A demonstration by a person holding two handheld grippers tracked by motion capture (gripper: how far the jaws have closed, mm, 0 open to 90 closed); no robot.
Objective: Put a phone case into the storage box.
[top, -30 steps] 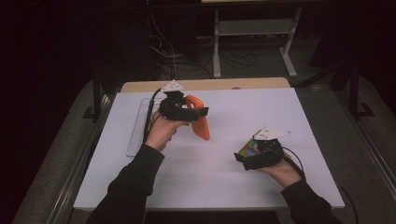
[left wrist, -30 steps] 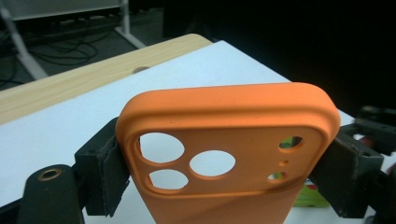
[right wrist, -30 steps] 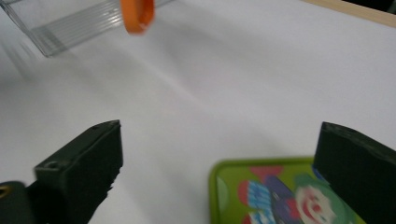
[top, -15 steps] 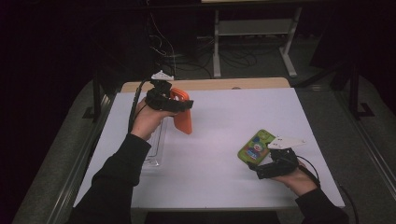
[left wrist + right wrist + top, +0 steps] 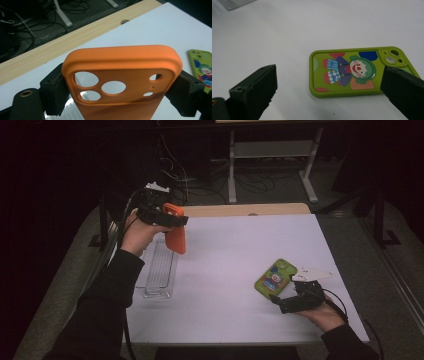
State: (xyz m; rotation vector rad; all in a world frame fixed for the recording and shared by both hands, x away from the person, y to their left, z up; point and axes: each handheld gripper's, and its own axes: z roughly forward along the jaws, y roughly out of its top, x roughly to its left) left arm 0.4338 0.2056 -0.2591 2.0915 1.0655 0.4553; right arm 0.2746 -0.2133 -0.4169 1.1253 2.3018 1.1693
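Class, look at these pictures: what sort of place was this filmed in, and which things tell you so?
Probably a lab or workshop recording bench: a white table in a dark room, loose cables on the floor behind, and a metal stand.

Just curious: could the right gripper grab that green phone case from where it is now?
Probably yes: the right gripper is open, the green phone case lies flat just ahead, nothing between.

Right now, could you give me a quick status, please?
Left gripper shut on orange case, held above clear tray. Right gripper open, green case flat before it. Nothing between.
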